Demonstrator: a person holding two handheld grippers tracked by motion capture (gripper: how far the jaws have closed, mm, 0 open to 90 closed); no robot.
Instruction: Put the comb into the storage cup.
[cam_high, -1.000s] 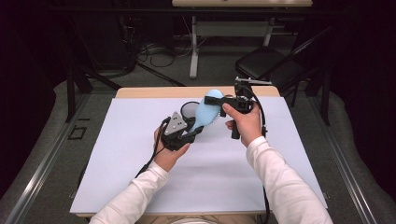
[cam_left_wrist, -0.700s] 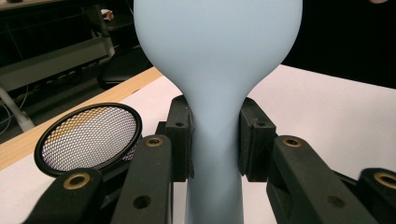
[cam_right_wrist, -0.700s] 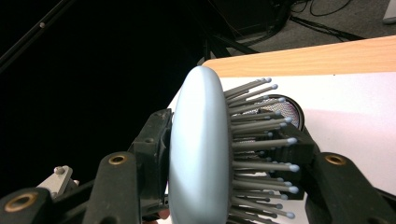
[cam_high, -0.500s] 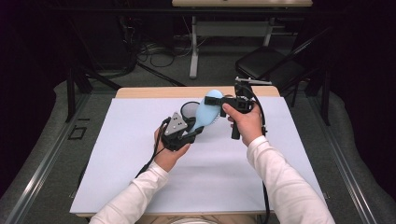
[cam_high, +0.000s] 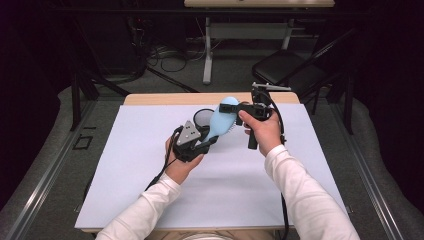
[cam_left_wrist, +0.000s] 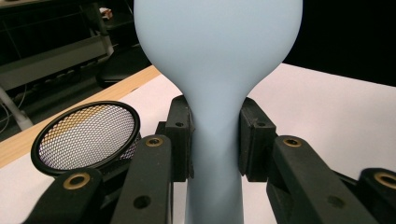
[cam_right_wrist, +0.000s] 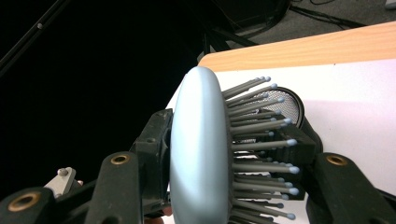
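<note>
High view: one blue hairbrush (cam_high: 223, 118) held up by two claws over the white counter (cam_high: 125, 185).
Left claw (cam_high: 211, 142) pinches the brush's thin handle; left gripper view shows both jaws pressed on that handle (cam_left_wrist: 215, 154). Right claw (cam_high: 229, 107) pinches the brush head; right gripper view shows one jaw on the smooth back and one among the grey bristles (cam_right_wrist: 257, 140). One round black mesh strainer (cam_high: 202, 118) sits on the counter, far side, just behind the brush. No writing can be read.
</note>
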